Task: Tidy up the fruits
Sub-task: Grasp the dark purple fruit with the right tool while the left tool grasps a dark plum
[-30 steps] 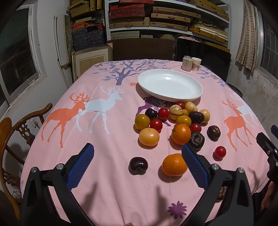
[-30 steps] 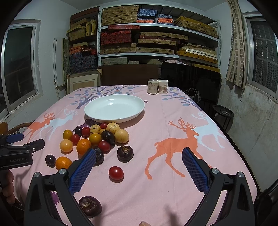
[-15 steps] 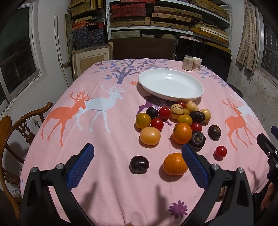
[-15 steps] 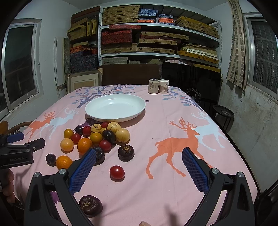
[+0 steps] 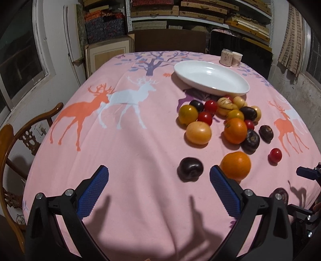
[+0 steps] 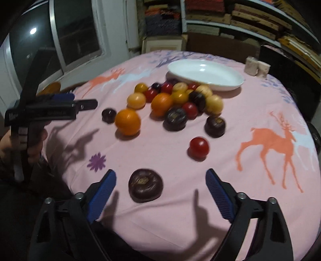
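A white oval plate (image 5: 210, 80) (image 6: 204, 75) sits empty at the far side of the pink table. A cluster of fruits (image 5: 222, 118) (image 6: 180, 100) lies just in front of it: oranges, red tomatoes, yellow and dark purple fruits. A dark purple fruit (image 5: 190, 169) and an orange (image 5: 235, 165) lie nearest my left gripper (image 5: 158, 192), which is open and empty above the cloth. My right gripper (image 6: 160, 192) is open, with a dark mangosteen (image 6: 145, 187) lying between its fingers. A red tomato (image 6: 199, 147) lies beyond it.
Two small cups (image 5: 230, 58) stand behind the plate. A wooden chair (image 5: 18, 140) stands at the table's left edge. Shelves with boxes (image 5: 190, 10) line the back wall. The left gripper's body (image 6: 46, 112) shows at the left of the right wrist view.
My right gripper has swung left and down towards the near fruits, bringing the dark mangosteen between its fingers. My left gripper has shifted left and slightly forward. No fruit has moved.
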The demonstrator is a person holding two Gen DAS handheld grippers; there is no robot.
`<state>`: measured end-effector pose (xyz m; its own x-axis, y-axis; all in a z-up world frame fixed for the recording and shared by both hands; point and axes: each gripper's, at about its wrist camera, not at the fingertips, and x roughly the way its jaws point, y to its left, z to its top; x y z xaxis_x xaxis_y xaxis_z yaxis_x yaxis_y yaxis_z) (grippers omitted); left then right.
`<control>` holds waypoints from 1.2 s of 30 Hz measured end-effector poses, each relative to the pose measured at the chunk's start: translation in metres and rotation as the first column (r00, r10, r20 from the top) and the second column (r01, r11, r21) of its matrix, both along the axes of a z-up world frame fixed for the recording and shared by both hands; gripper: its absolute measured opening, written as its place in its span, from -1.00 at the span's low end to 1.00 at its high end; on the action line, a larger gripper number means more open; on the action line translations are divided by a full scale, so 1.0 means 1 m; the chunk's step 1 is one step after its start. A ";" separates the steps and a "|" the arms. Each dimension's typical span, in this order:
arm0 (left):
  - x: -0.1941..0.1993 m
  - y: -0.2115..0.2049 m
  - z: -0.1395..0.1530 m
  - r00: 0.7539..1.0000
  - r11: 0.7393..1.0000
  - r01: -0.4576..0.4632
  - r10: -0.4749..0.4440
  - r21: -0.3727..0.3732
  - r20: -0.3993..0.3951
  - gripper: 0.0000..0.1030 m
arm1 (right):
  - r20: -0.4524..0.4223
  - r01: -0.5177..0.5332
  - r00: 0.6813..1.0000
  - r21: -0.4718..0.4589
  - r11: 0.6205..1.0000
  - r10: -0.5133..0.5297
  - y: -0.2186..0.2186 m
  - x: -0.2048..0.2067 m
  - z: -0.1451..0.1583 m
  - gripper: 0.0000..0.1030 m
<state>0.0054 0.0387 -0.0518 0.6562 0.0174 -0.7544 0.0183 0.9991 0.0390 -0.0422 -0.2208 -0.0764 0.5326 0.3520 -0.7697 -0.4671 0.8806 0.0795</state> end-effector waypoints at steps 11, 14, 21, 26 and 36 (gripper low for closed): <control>-0.002 -0.020 -0.006 0.997 0.995 0.078 -0.077 0.057 -0.017 0.92 | -0.096 -0.069 0.993 -0.049 0.996 0.064 0.019 0.003 -0.016 -0.20; 0.001 -0.022 -0.009 0.996 0.994 0.084 -0.083 0.063 -0.026 0.92 | -0.084 -0.051 0.995 -0.051 0.997 0.047 0.016 0.003 -0.014 -0.20; 0.019 -0.020 -0.024 0.997 0.996 0.059 -0.055 0.062 -0.062 0.92 | -0.059 -0.024 0.998 -0.045 0.999 0.021 0.009 0.004 -0.011 -0.20; 0.027 -0.032 -0.026 0.996 0.992 0.088 -0.085 0.090 -0.037 0.90 | -0.051 -0.017 0.999 -0.043 0.999 0.015 0.008 0.004 -0.010 -0.20; 0.024 -0.038 -0.041 0.983 0.983 0.178 -0.176 0.038 -0.056 -0.18 | -0.056 0.011 0.998 -0.029 1.000 -0.013 0.003 0.007 -0.013 -0.20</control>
<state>0.0297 0.0007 -0.0929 0.6119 -0.0624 -0.7885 0.1979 0.9773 0.0763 -0.0347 -0.2178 -0.0889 0.4922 0.3231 -0.8083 -0.4520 0.8884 0.0799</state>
